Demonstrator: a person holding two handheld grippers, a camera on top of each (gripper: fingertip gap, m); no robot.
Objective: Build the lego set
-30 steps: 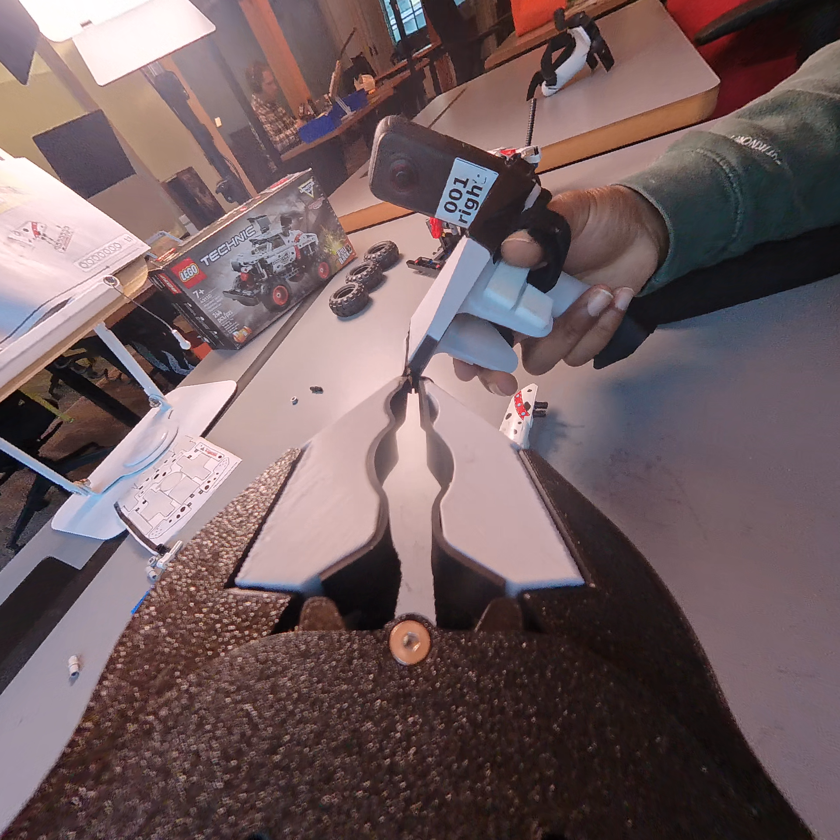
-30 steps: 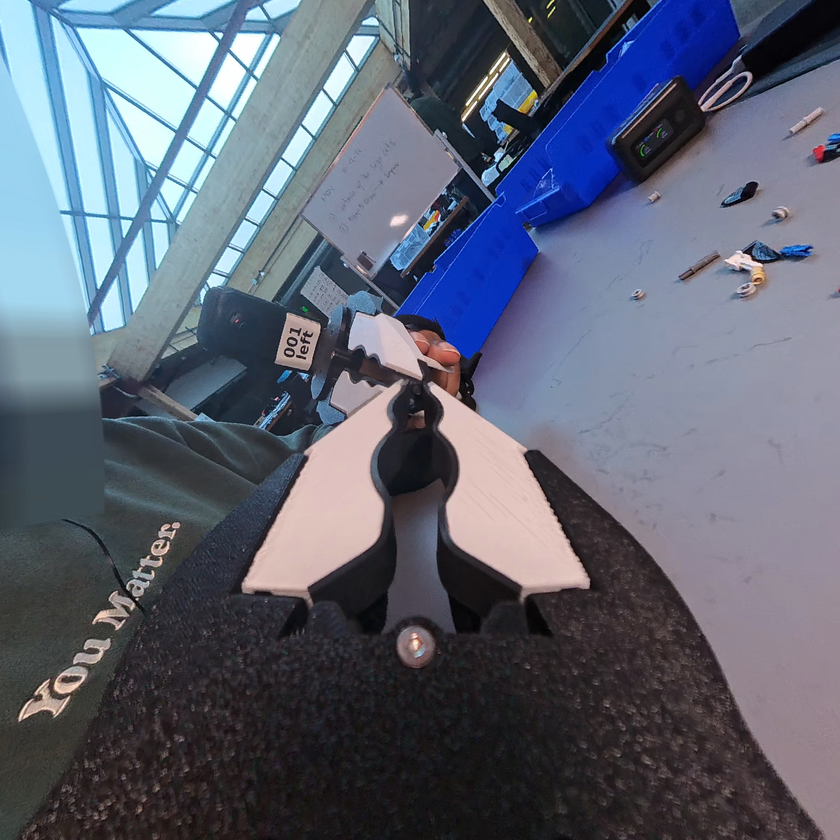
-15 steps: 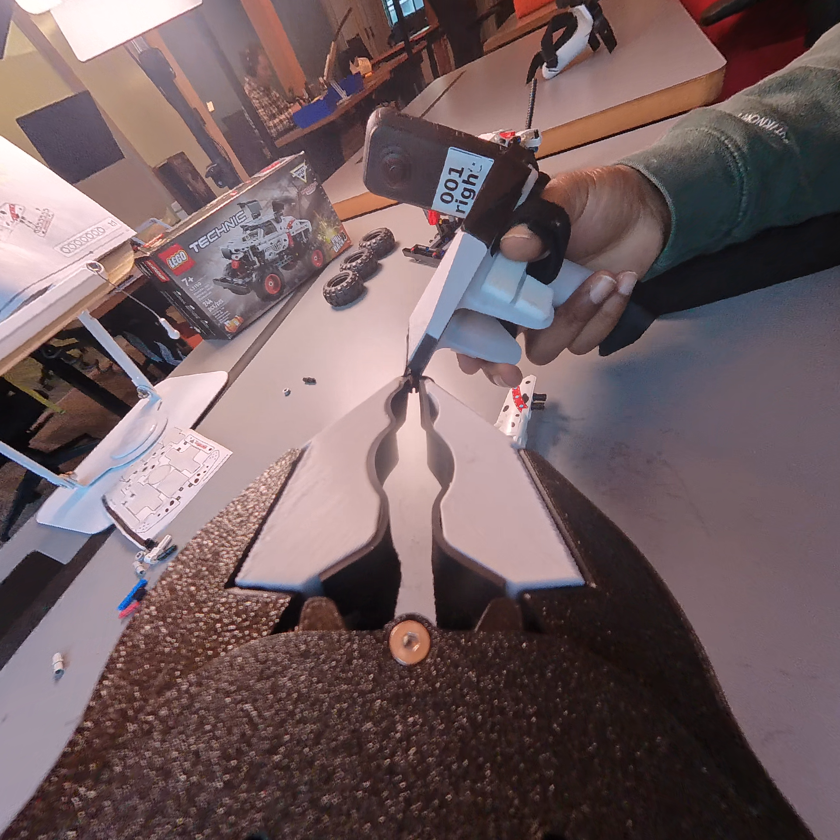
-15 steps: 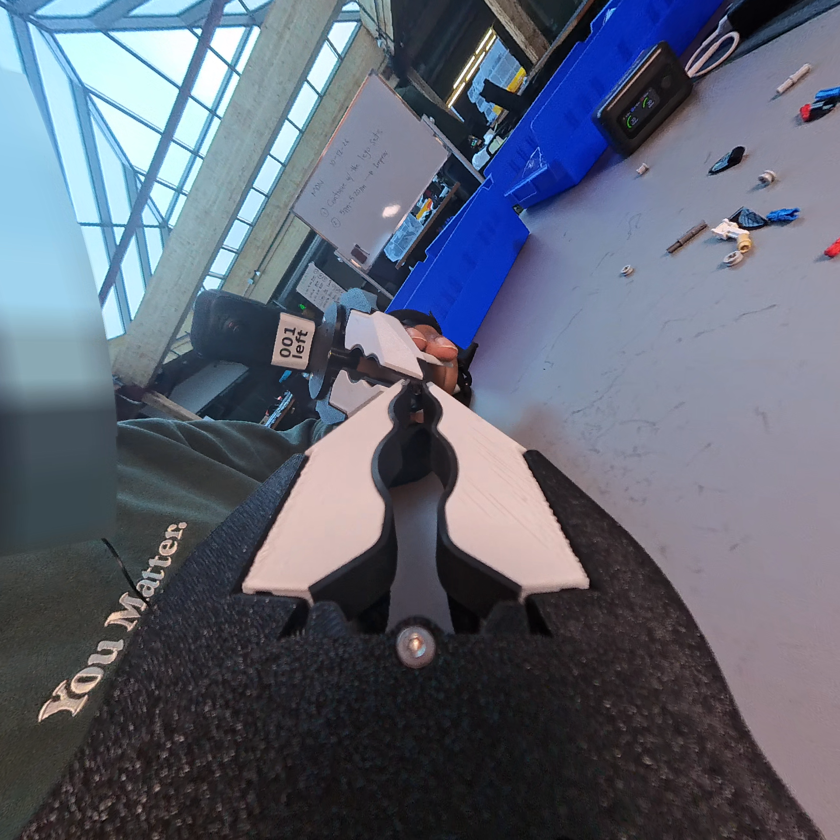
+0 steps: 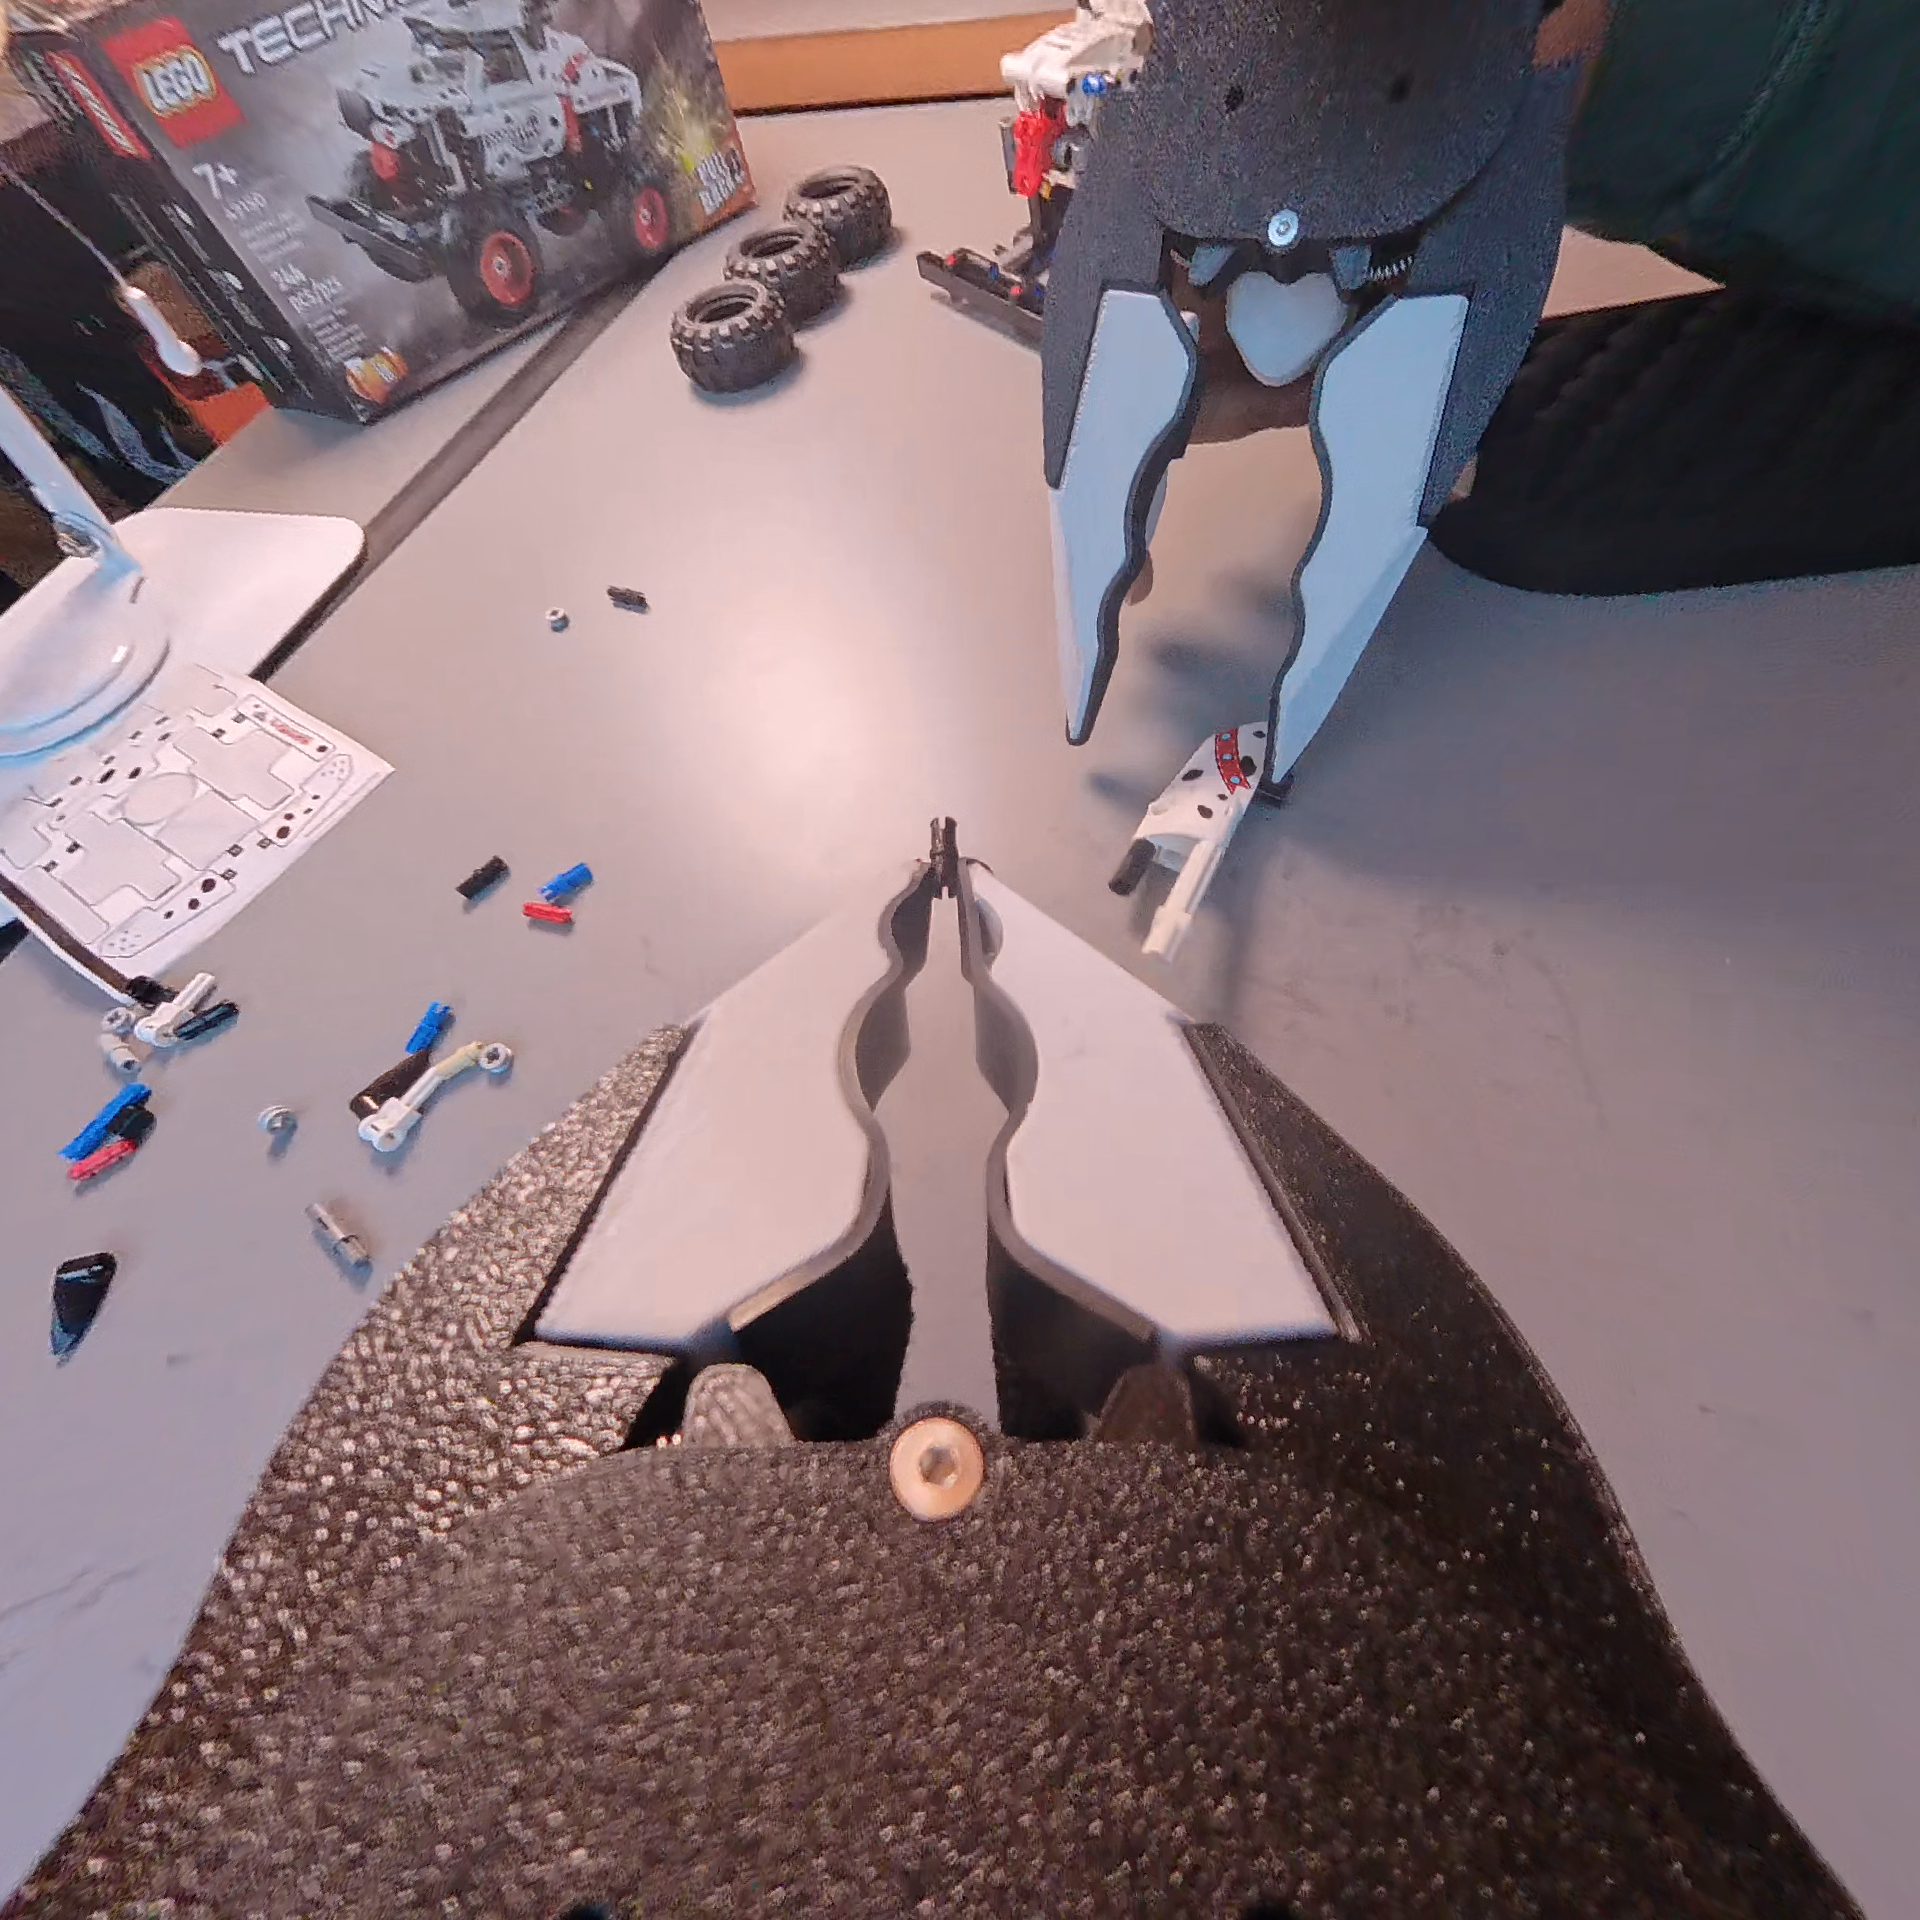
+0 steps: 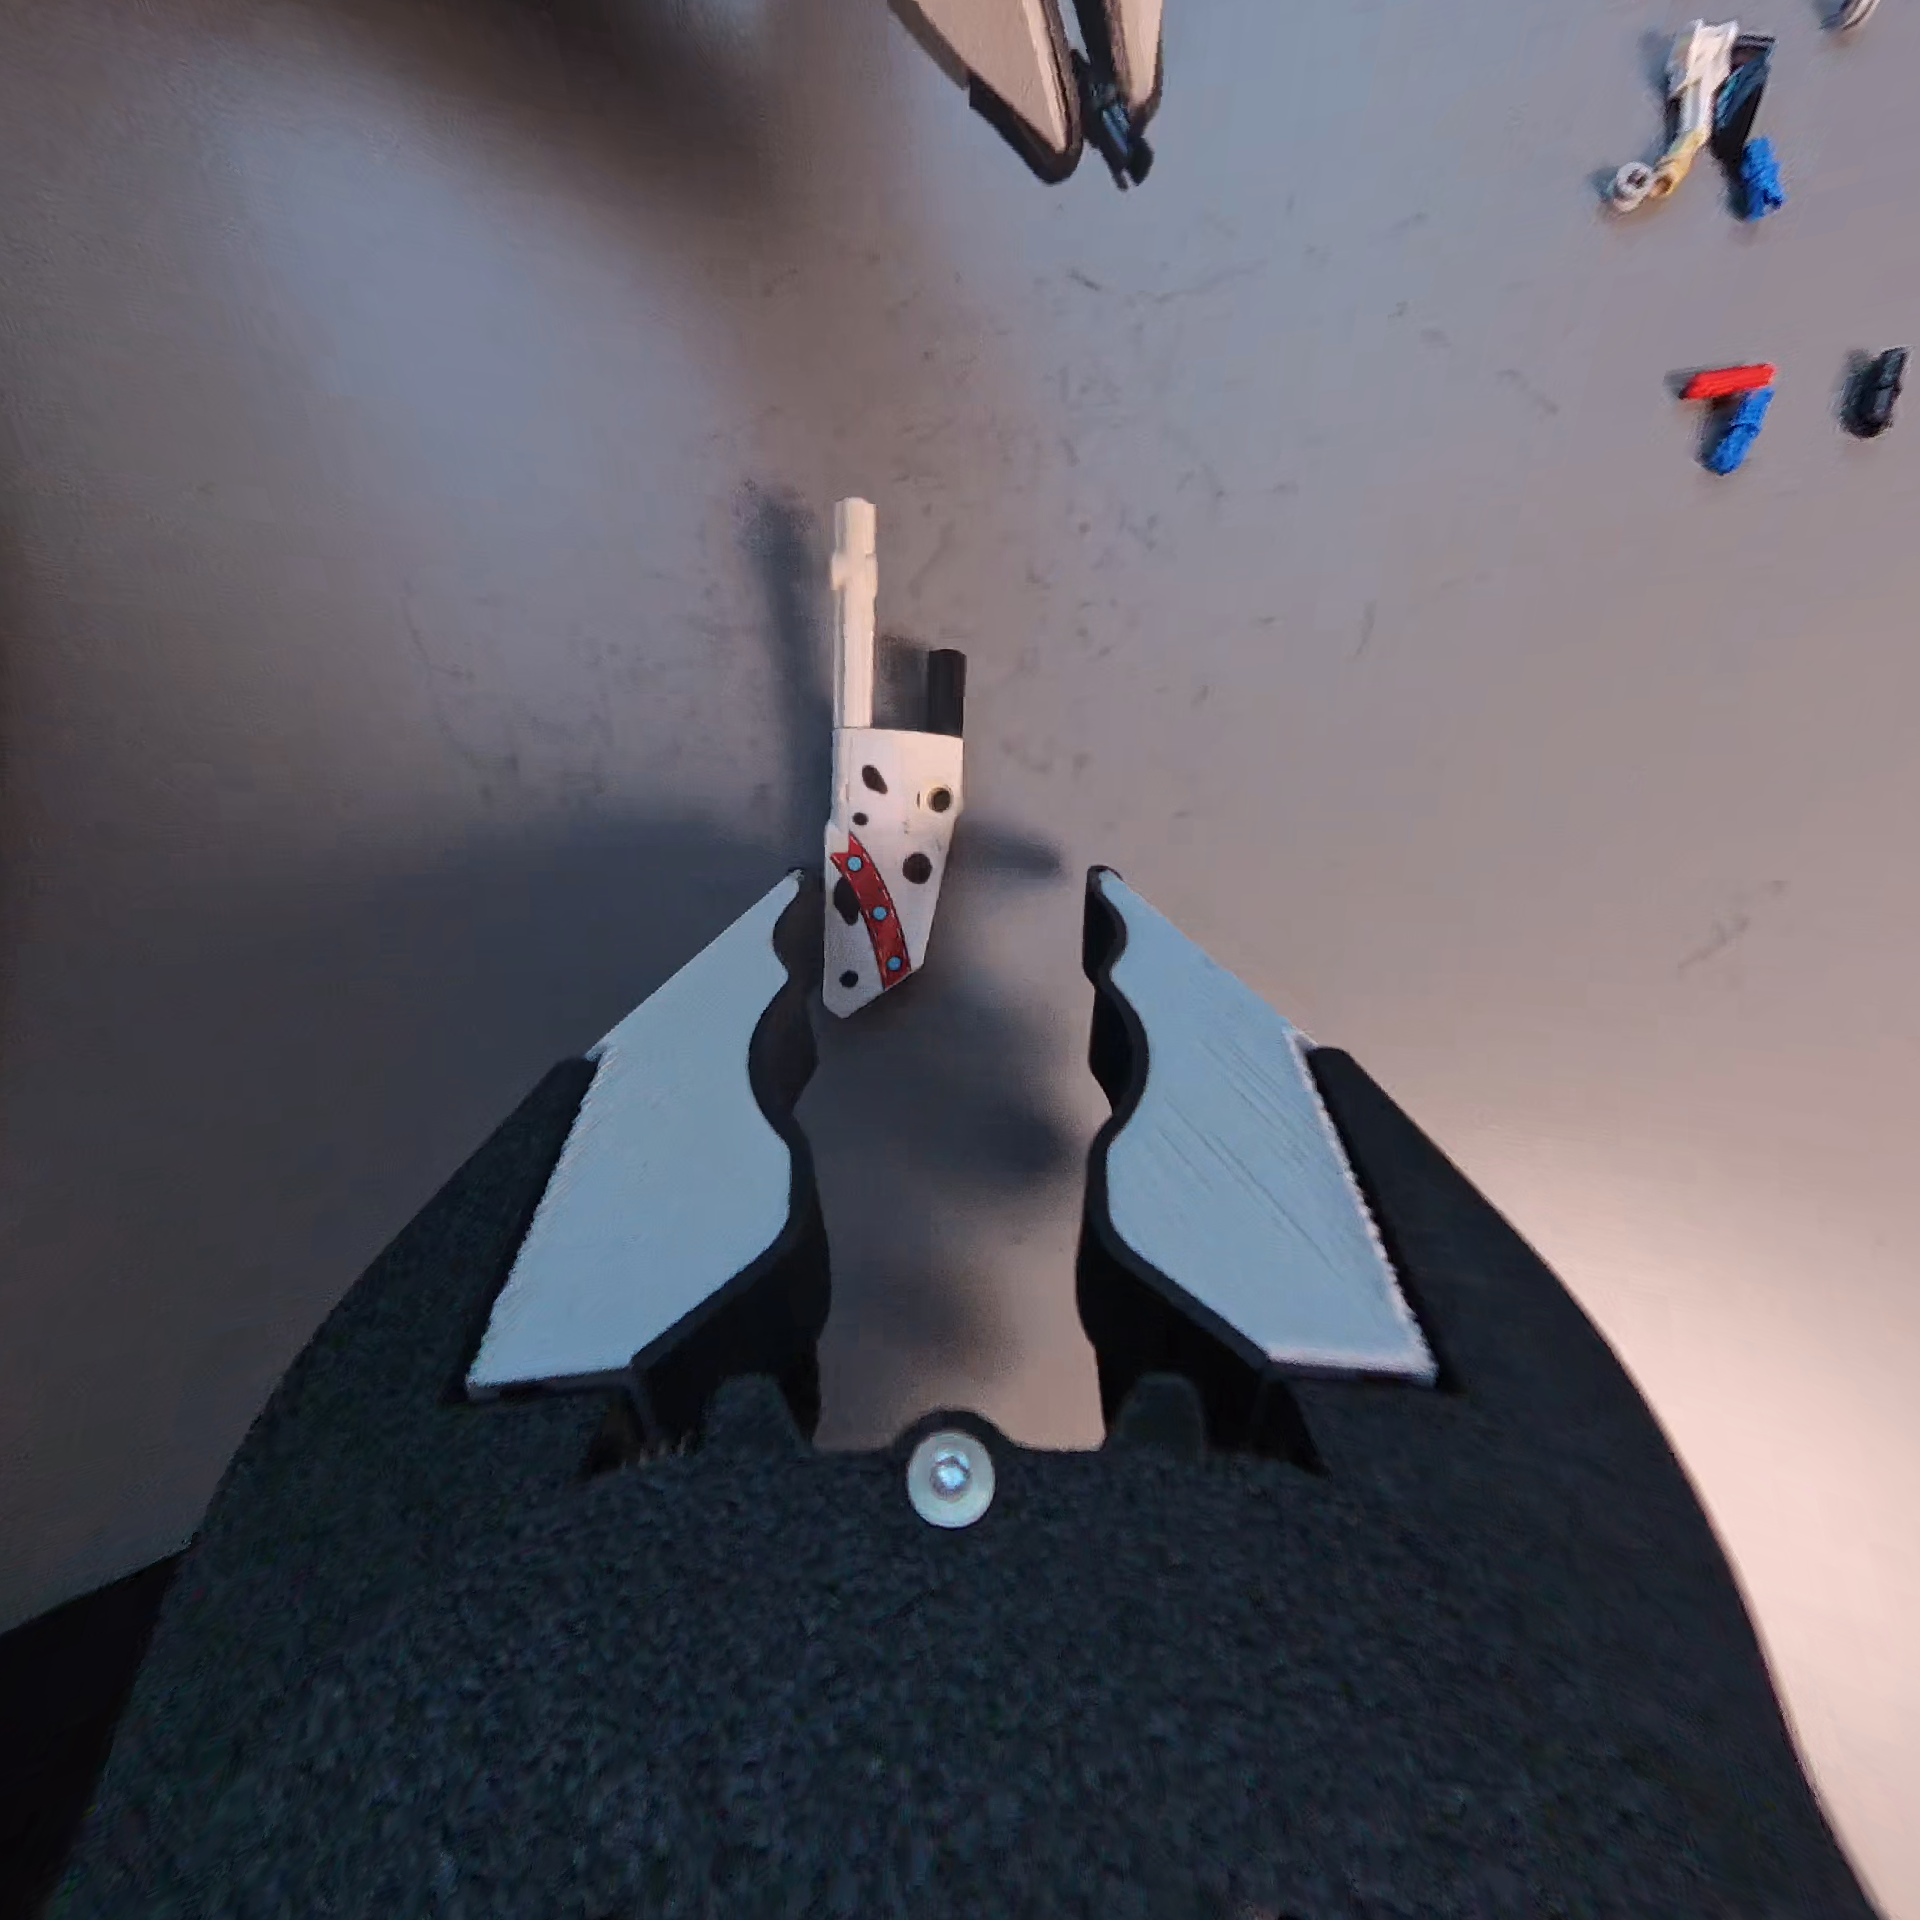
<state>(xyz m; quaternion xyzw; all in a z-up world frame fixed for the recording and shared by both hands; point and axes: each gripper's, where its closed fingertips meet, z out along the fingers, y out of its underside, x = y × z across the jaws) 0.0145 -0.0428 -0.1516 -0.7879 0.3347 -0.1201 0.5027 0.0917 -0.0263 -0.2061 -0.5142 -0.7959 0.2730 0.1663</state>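
The right gripper (image 6: 943, 940) hangs wide open over the spotted white piece (image 6: 883, 883) lying on the table (image 6: 1403, 727), long axis pointing straight away between its fingers, while the left gripper (image 5: 943, 883) pinches a tiny black pin (image 5: 941, 847) nearby.

Tyres (image 5: 781, 272) beside box (image 5: 384, 177)

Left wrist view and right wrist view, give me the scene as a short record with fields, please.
left gripper: jaws shut on a small black pin
right gripper: jaws open, pointing down at the table
spotted white piece: lying on the table, partly between the right jaws, not gripped
tyres: three, beside the set box
loose pins and connectors: scattered to the left
sticker sheet: flat, left edge
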